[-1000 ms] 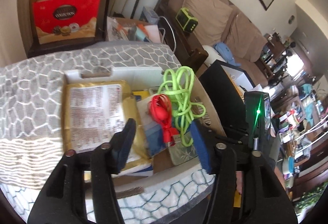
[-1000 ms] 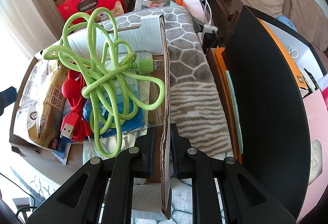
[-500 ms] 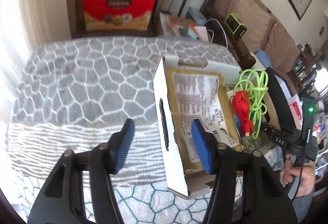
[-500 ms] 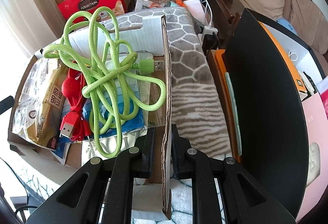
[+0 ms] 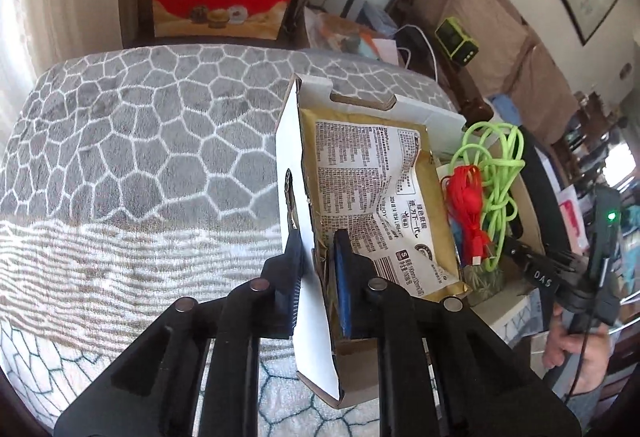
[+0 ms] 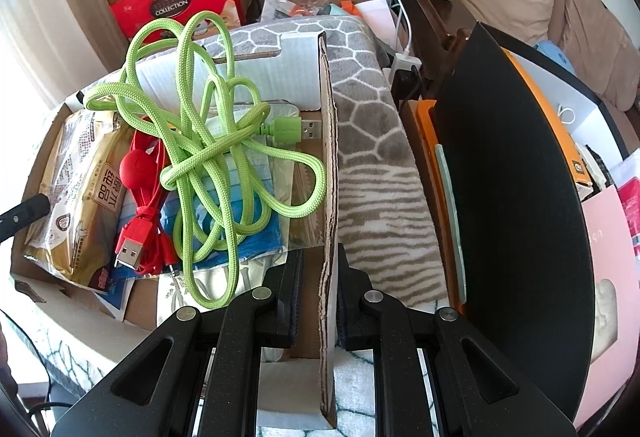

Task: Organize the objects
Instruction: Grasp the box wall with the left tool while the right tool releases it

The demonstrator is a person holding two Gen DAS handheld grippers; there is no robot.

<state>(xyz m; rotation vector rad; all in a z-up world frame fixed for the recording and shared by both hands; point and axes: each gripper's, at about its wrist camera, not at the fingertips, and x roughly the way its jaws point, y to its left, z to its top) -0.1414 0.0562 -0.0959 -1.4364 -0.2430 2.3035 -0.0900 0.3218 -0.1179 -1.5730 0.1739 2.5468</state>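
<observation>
The left gripper (image 5: 316,269) had just been closing, and the box's (image 5: 286,141) left wall was caught between its jaws. A gold packet (image 5: 372,197) lay inside, red cable (image 5: 466,197) and green cable (image 5: 496,173) to its right.

The right gripper (image 6: 318,277) was clamped on the box's right wall (image 6: 329,173). The box was seen resting on a grey blanket (image 6: 372,141).
</observation>
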